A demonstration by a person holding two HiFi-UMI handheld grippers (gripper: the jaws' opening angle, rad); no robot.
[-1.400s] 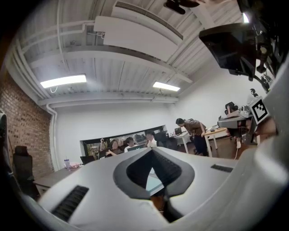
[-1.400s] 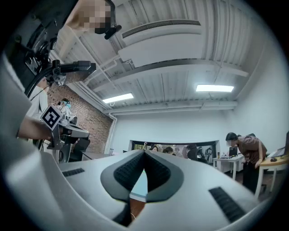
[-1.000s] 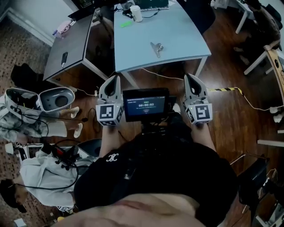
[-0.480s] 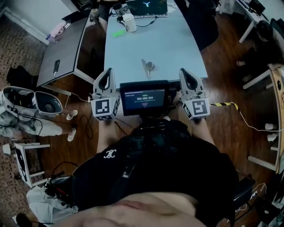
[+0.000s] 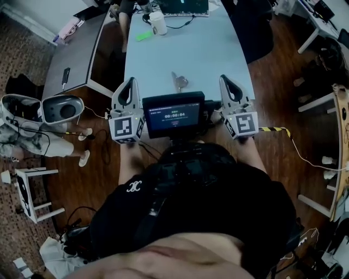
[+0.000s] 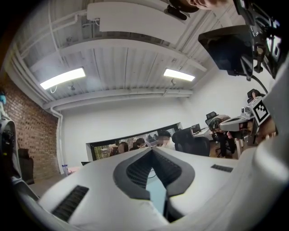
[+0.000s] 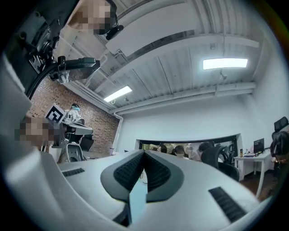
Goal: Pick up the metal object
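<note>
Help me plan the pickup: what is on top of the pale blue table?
The metal object near its front, a white cup, a green item and a laptop at the far end. The screen covers the near edge.

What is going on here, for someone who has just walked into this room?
A person stands at a light blue table with a two-jaw gripper in each hand. The left gripper and the right gripper are both held by the table's near edge, jaws shut and empty. The metal object lies untouched on the table, roughly between the two grippers. A white cup stands at the far end. The pickup has not yet begun.
</note>
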